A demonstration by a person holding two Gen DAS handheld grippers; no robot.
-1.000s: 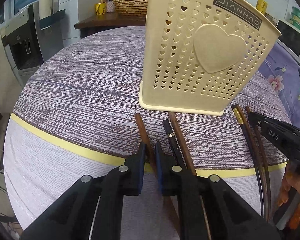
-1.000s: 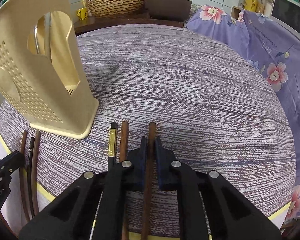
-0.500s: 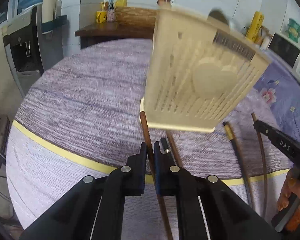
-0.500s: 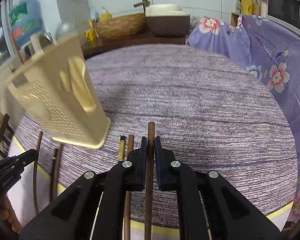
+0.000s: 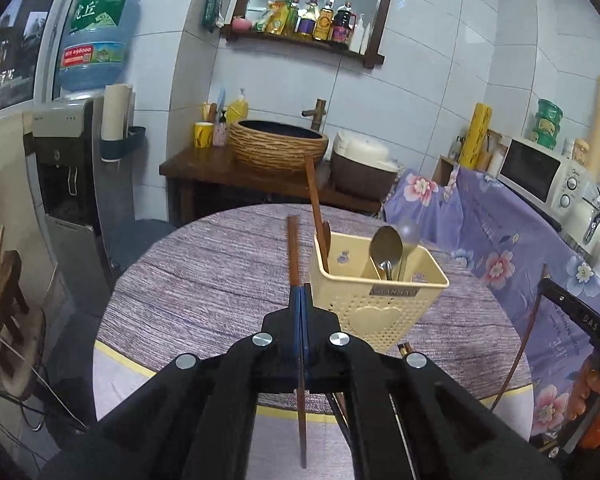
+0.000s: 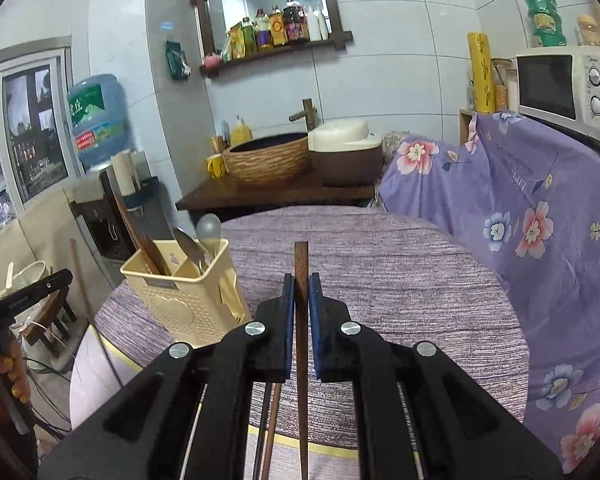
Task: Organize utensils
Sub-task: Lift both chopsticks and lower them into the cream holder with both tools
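My left gripper [image 5: 300, 296] hangs above the round table [image 5: 204, 288]. Its jaws are closing tight on a brown chopstick [image 5: 293, 248], which points forward and up. My right gripper [image 6: 300, 284] is also raised and shut on a second brown chopstick [image 6: 301, 264]. The cream perforated utensil holder [image 5: 380, 300] stands just right of the left gripper. In the right wrist view the holder [image 6: 180, 300] is to the left. It holds spoons [image 5: 386, 248] and a brown wooden utensil [image 5: 316, 208]. More chopsticks [image 6: 272, 420] lie on the cloth under the right gripper.
A purple floral cloth [image 6: 540, 240] covers the counter to the right, with a microwave [image 5: 536, 176] on it. Behind the table are a wicker basin [image 5: 278, 144] and a rice cooker [image 6: 344, 152]. A water dispenser [image 5: 60, 152] and a chair [image 5: 8, 300] stand at the left.
Both grippers have risen from the table, each lifting a brown chopstick off the cloth. The left jaws have closed tighter. The holder now sits lower, its open top visible.
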